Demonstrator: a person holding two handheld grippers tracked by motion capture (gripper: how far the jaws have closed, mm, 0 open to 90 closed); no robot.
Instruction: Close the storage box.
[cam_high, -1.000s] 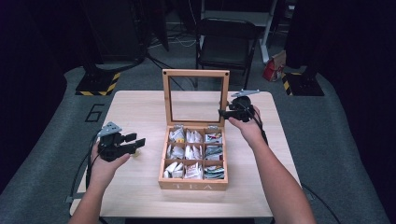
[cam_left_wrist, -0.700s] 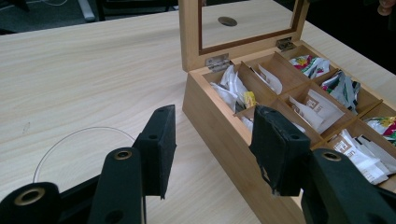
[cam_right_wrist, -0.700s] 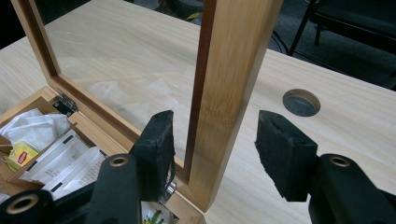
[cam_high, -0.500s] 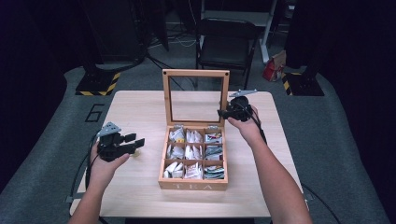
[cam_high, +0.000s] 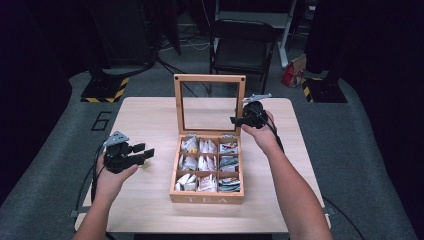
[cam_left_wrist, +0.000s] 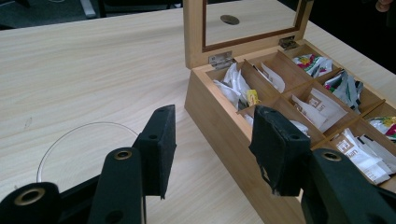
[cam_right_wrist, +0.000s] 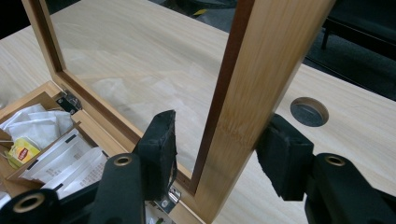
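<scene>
Dark floor and a folding chair (cam_high: 243, 45) lie beyond our pale wooden desk (cam_high: 150, 112), where the tea box (cam_high: 207, 192) sits near the middle, its nine compartments full of tea bags (cam_high: 206, 162). Its glass lid (cam_high: 209, 78) stands upright, hinged along the box's far edge, long axis running across the desk. Our right gripper (cam_right_wrist: 215, 144) straddles the lid's right frame post; its jaws have just been closing and reopening a little, and we cannot tell whether the pads press the wood. We judge that gripping the post squarely, then swinging it about the hinges without twisting, works best. Our left gripper (cam_left_wrist: 212, 142) hovers left of the box, jaws released and empty.
</scene>
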